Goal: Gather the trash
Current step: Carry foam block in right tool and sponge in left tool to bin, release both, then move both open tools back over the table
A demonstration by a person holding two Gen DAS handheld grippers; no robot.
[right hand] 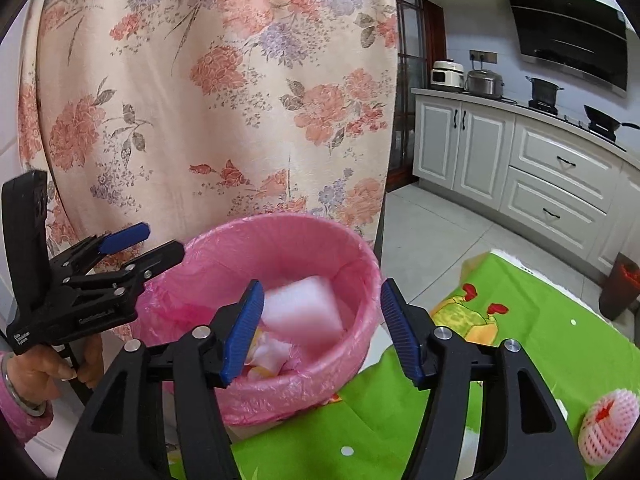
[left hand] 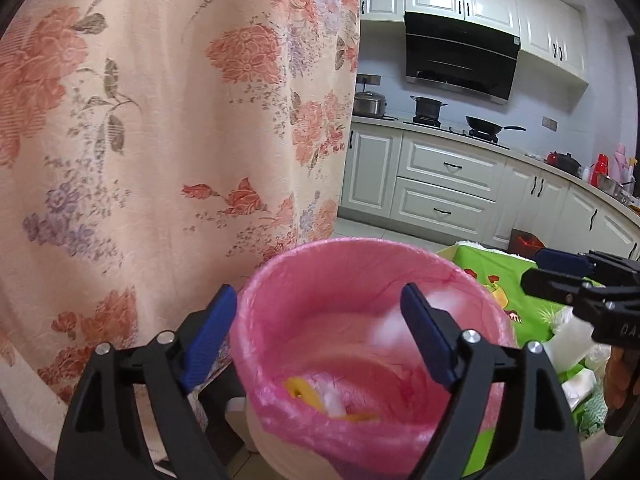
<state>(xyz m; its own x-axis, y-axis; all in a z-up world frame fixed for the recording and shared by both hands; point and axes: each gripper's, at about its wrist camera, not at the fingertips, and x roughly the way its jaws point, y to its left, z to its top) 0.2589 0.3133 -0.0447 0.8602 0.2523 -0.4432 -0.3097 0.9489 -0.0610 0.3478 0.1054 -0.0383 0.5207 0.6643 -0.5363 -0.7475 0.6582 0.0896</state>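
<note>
A bin lined with a pink bag (left hand: 320,424) (right hand: 352,256) stands beside the table with the green cloth (right hand: 540,320). A blurred white foam block (right hand: 302,312) is in mid-air inside the bin, also a white blur in the left wrist view (left hand: 400,320). Yellow and white scraps (left hand: 320,396) lie at the bin's bottom. My left gripper (left hand: 320,340) is open and empty over the bin's near rim. My right gripper (right hand: 320,328) is open and empty above the bin. Each gripper shows in the other's view (left hand: 560,272) (right hand: 132,248).
A floral curtain (left hand: 180,120) hangs right behind the bin. White paper scraps (left hand: 576,344) lie on the green cloth (left hand: 500,280). A fruit in pink foam netting (right hand: 608,424) sits on the cloth at right. Kitchen cabinets (right hand: 560,168) and a small dark bin (right hand: 620,284) stand beyond.
</note>
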